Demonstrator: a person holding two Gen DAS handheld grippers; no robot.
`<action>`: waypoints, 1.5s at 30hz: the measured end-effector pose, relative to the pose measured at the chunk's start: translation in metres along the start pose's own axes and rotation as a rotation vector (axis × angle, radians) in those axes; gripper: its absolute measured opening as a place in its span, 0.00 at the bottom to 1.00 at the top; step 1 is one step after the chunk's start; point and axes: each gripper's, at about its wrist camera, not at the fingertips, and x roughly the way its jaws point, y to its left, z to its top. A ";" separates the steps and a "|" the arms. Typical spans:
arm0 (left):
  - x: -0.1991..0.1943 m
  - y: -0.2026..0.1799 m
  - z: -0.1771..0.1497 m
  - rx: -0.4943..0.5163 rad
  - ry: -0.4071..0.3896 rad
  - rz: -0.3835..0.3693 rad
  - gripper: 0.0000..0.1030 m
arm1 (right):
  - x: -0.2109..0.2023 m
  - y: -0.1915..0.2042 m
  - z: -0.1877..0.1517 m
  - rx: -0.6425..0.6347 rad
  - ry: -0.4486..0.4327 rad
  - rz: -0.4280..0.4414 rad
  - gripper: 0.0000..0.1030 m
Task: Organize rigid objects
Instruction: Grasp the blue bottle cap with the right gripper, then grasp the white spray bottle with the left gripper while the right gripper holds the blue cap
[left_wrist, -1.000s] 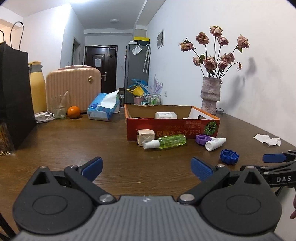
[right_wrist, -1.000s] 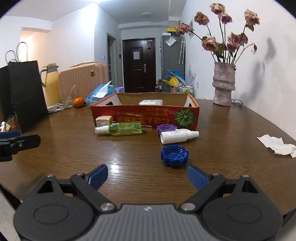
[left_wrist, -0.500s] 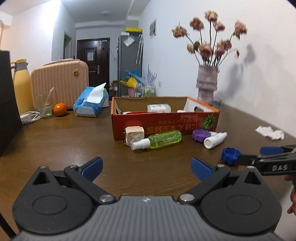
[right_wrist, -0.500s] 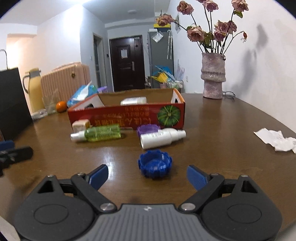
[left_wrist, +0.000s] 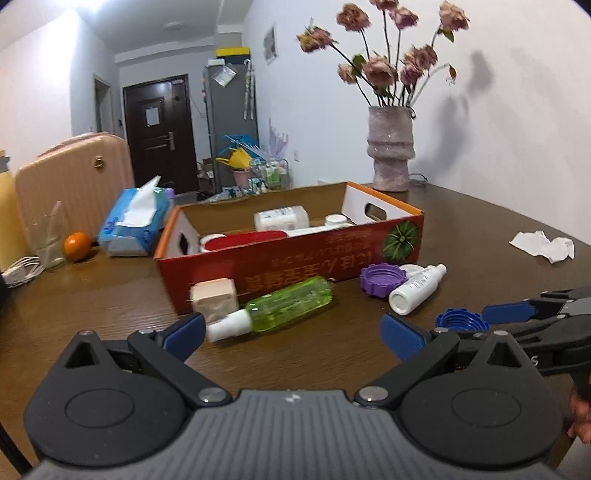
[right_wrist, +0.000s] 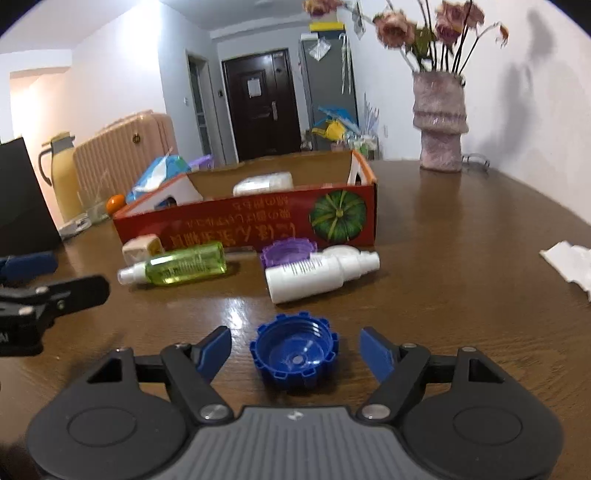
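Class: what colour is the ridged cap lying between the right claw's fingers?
Blue cap; clearest in the right wrist view.

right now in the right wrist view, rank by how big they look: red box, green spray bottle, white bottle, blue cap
1. red box
2. white bottle and green spray bottle: look alike, no ranking
3. blue cap: smallest, though nearest the camera, so it looks bigger than it is

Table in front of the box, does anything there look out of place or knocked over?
Yes. The green bottle and white bottle lie on their sides, and two loose caps, purple and blue, sit without bottles. A crumpled tissue lies apart.
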 end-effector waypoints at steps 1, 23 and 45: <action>0.007 -0.003 0.001 0.004 0.010 -0.005 1.00 | 0.002 -0.001 0.001 0.001 0.004 0.006 0.67; 0.114 -0.081 0.032 0.042 0.176 -0.276 0.53 | 0.009 -0.067 0.009 0.070 -0.024 -0.030 0.53; 0.014 -0.037 -0.024 0.020 0.250 -0.116 0.29 | 0.005 -0.075 0.006 0.120 -0.038 0.056 0.53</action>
